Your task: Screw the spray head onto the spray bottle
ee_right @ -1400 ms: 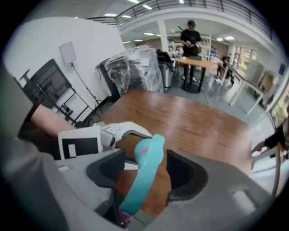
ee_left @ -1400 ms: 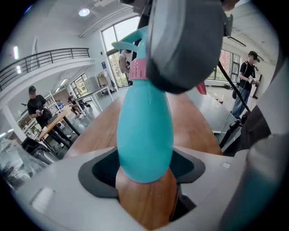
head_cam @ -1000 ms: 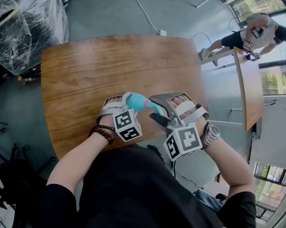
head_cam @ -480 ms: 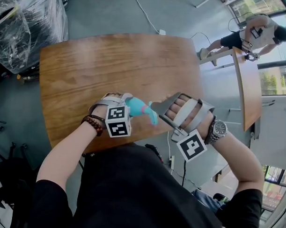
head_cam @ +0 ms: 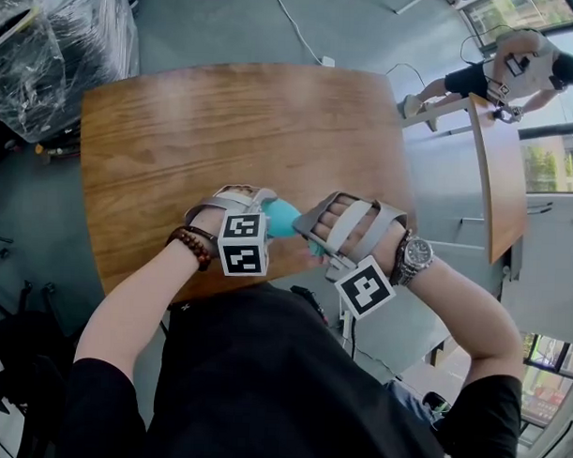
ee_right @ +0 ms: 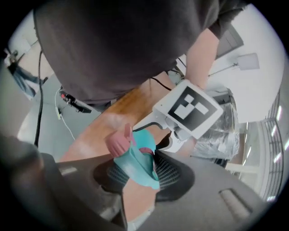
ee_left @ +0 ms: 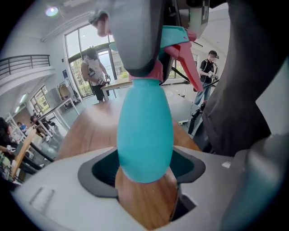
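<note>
A teal spray bottle [head_cam: 282,217] hangs over the near edge of the wooden table [head_cam: 234,128]. My left gripper [head_cam: 266,211] is shut on the bottle's rounded body [ee_left: 144,131], whose base sits between the pads. The spray head [ee_left: 177,38], teal with a pink trigger [ee_left: 187,67], sits on the bottle's neck. My right gripper [head_cam: 311,232] meets it from the right and its jaws are closing. In the right gripper view the spray head [ee_right: 135,162] lies between the ribbed pads, which touch it. In the head view that gripper hides most of the head.
Both grippers work close to my body at the table's front edge. Plastic-wrapped goods [head_cam: 49,46] stand at the far left. A second wooden table [head_cam: 499,174] and a person [head_cam: 522,67] are at the far right. A cable [head_cam: 294,26] runs across the floor beyond the table.
My right gripper has swung left onto the spray head and its jaws have come together round it. The left gripper with the bottle shifted slightly left and stayed shut.
</note>
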`<state>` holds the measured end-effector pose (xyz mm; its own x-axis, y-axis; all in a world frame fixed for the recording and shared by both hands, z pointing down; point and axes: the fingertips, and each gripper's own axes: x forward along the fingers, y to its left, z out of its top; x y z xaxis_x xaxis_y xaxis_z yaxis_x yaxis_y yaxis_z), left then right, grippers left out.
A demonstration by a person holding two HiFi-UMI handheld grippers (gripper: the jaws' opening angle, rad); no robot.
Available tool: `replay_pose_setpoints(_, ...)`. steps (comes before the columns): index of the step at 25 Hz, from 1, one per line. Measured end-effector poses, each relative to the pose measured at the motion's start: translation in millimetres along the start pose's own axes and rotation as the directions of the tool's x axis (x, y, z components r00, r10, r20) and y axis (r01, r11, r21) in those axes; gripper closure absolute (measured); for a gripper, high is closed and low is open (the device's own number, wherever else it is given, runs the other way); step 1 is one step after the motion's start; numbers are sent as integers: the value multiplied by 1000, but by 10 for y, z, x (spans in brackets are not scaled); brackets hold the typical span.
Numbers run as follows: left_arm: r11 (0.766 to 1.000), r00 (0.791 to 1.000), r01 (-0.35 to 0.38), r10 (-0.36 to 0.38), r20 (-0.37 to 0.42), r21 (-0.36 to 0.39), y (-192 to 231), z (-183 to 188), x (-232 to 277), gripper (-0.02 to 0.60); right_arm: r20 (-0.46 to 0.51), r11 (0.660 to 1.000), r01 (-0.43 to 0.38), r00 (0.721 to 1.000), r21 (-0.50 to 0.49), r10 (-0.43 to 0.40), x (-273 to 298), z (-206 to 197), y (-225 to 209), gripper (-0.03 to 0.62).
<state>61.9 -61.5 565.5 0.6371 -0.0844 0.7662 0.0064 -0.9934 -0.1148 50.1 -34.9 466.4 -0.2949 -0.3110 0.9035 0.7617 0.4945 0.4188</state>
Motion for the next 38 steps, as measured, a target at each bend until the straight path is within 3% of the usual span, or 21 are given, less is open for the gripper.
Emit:
replay_pose_setpoints(2, 1000, 1000, -23, 23, -2, -18, 29, -14, 8, 215, -4, 987, -37, 999, 157, 38, 17, -47, -23, 471)
replay_pose_setpoints(4, 997, 998, -63, 63, -7, -41, 84, -18, 22, 216, 4, 924, -76, 997, 375, 80, 59, -126, -24, 473)
replay_pose_setpoints(5, 995, 996, -84, 84, -12, -52, 115, -24, 31, 216, 14, 864, -87, 996, 496, 92, 87, -167, -42, 473)
replay_pose_setpoints(8, 988, 991, -131, 129, -24, -83, 175, -42, 64, 216, 68, 604, -136, 989, 785, 134, 138, -257, -105, 473)
replay_pose_setpoints(9, 986, 990, -139, 137, -23, -94, 184, -41, 75, 216, 85, 539, -148, 986, 829, 140, 149, -275, -110, 473)
replay_pose_setpoints(10, 984, 990, -143, 142, -22, -104, 188, -39, 85, 215, 95, 502, -155, 985, 851, 142, 157, -288, -110, 473)
replay_pose_setpoints(11, 983, 989, -145, 144, -20, -110, 190, -38, 95, 215, 97, 492, -155, 985, 857, 142, 164, -294, -108, 471)
replay_pose_setpoints(12, 983, 989, -145, 144, -17, -116, 193, -39, 106, 215, 90, 504, -148, 986, 851, 137, 174, -298, -108, 471)
replay_pose_setpoints(16, 972, 986, -162, 168, 21, -169, 279, -83, 139, 212, 3, 624, -26, 999, 781, 38, 163, -383, -188, 426)
replay_pose_setpoints(18, 962, 982, -172, 185, 41, -212, 344, -170, 170, 209, -30, 626, 44, 999, 778, -33, 83, -460, -243, 397)
replay_pose_setpoints(23, 916, 967, -203, 243, 75, -347, 619, -417, 221, 207, -75, 506, 145, 985, 850, -156, -134, -663, -285, 393)
replay_pose_setpoints(28, 851, 935, -276, 346, 82, -447, 1003, -590, 289, 202, -138, 367, 205, 970, 907, -202, -194, -840, -95, 395)
replay_pose_setpoints(32, 810, 926, -279, 369, 78, -516, 1148, -673, 411, 199, -155, 289, 214, 965, 933, -214, -184, -834, 73, 422)
replay_pose_setpoints(35, 776, 904, -307, 419, 87, -551, 1272, -684, 441, 199, -143, 229, 196, 963, 953, -228, -176, -825, 161, 447)
replay_pose_setpoints(38, 760, 892, -320, 443, 91, -565, 1320, -649, 466, 195, -136, 165, 181, 959, 970, -247, -166, -831, 246, 481)
